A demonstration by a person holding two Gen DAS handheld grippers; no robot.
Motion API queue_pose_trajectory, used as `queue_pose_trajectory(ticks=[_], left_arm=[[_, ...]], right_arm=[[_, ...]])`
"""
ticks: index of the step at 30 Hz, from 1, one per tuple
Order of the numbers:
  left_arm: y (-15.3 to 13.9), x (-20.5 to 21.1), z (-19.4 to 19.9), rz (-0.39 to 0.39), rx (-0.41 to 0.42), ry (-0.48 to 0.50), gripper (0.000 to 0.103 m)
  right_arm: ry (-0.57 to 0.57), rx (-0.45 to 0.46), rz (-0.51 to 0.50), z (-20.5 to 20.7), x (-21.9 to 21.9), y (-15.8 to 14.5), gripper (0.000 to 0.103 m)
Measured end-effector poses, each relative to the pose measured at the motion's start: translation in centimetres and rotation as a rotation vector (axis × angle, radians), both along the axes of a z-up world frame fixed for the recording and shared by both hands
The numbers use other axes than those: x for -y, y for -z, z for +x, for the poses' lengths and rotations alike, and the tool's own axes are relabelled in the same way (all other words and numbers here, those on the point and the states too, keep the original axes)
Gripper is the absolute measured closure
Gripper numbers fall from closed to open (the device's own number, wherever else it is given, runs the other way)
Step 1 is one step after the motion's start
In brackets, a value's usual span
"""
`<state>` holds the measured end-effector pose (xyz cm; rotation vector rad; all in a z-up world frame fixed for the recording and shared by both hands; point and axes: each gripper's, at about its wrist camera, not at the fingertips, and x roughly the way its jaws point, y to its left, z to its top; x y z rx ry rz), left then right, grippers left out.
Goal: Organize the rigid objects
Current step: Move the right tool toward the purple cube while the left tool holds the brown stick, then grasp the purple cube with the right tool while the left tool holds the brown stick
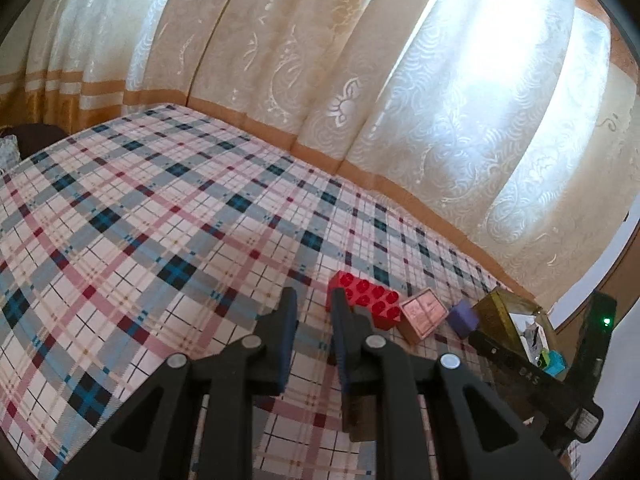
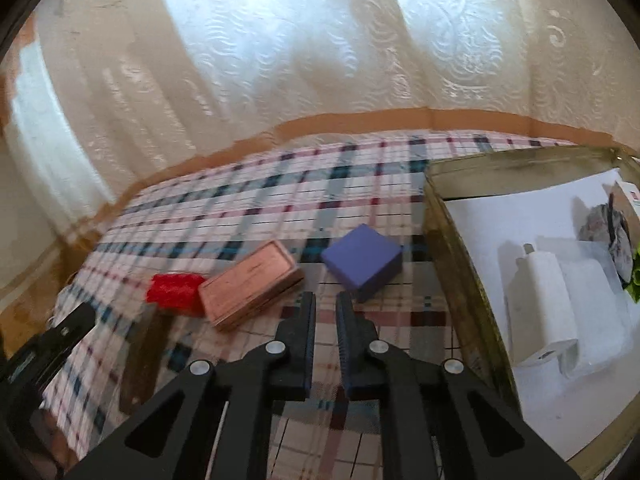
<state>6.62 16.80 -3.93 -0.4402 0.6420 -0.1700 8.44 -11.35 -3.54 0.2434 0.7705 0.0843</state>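
A red studded brick [image 1: 370, 298], a pink flat box [image 1: 423, 313] and a purple cube [image 1: 463, 318] lie in a row on the plaid cloth. My left gripper [image 1: 314, 302] hovers just left of the red brick, its jaws a narrow gap apart and empty. In the right wrist view the red brick [image 2: 176, 292], pink box [image 2: 250, 283] and purple cube [image 2: 362, 261] lie ahead of my right gripper [image 2: 325, 306], which is empty with a narrow gap, just short of the cube.
A brass-rimmed tray [image 2: 448, 236] at the right holds a white charger [image 2: 540, 300], white paper and small items. It also shows in the left wrist view [image 1: 504, 306]. Curtains hang behind the table. The left gripper [image 2: 60, 336] appears at the lower left.
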Motion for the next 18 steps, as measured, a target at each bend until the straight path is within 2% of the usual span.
queue_pose_trajectory(ticks=[3,5,7,8,9,10,11,12,17,18], left_arm=[[-0.1,0.0,-0.1,0.006,0.006,0.002,0.088],[0.0,0.5,0.1,-0.017,0.001,0.059,0.089],[0.1,1.6,0.3,-0.017,-0.009,0.133,0.084],[0.2,2.6,0.4,-0.005,-0.021,0.182,0.078],[0.2,3.7,0.3,0.025,-0.029,0.224,0.072],[0.2,4.7,0.2,0.071,-0.027,0.248,0.069],[0.1,5.7,0.1,0.124,-0.026,0.257,0.068],[0.1,6.0,0.0,0.134,-0.026,0.265,0.068],[0.3,6.1,0.0,0.128,-0.032,0.267,0.068],[0.3,6.5,-0.1,0.149,-0.03,0.274,0.063]], right_arm=[[-0.03,-0.001,0.004,-0.4,-0.1,-0.1,0.091],[-0.038,-0.008,0.01,-0.4,-0.3,0.0,0.091],[-0.051,-0.009,0.031,-0.4,-0.1,0.0,0.091],[-0.067,-0.002,0.06,-0.6,0.0,-0.1,0.091],[-0.075,0.009,0.081,-0.7,0.0,-0.3,0.091],[-0.083,0.026,0.094,-1.0,0.1,-0.7,0.091],[-0.087,0.036,0.096,-1.2,0.2,-0.9,0.091],[-0.095,0.05,0.097,-1.6,0.3,-1.2,0.091],[-0.136,0.056,0.155,-2.6,1.1,-1.2,0.091],[-0.141,0.058,0.168,-2.8,1.2,-1.2,0.091]])
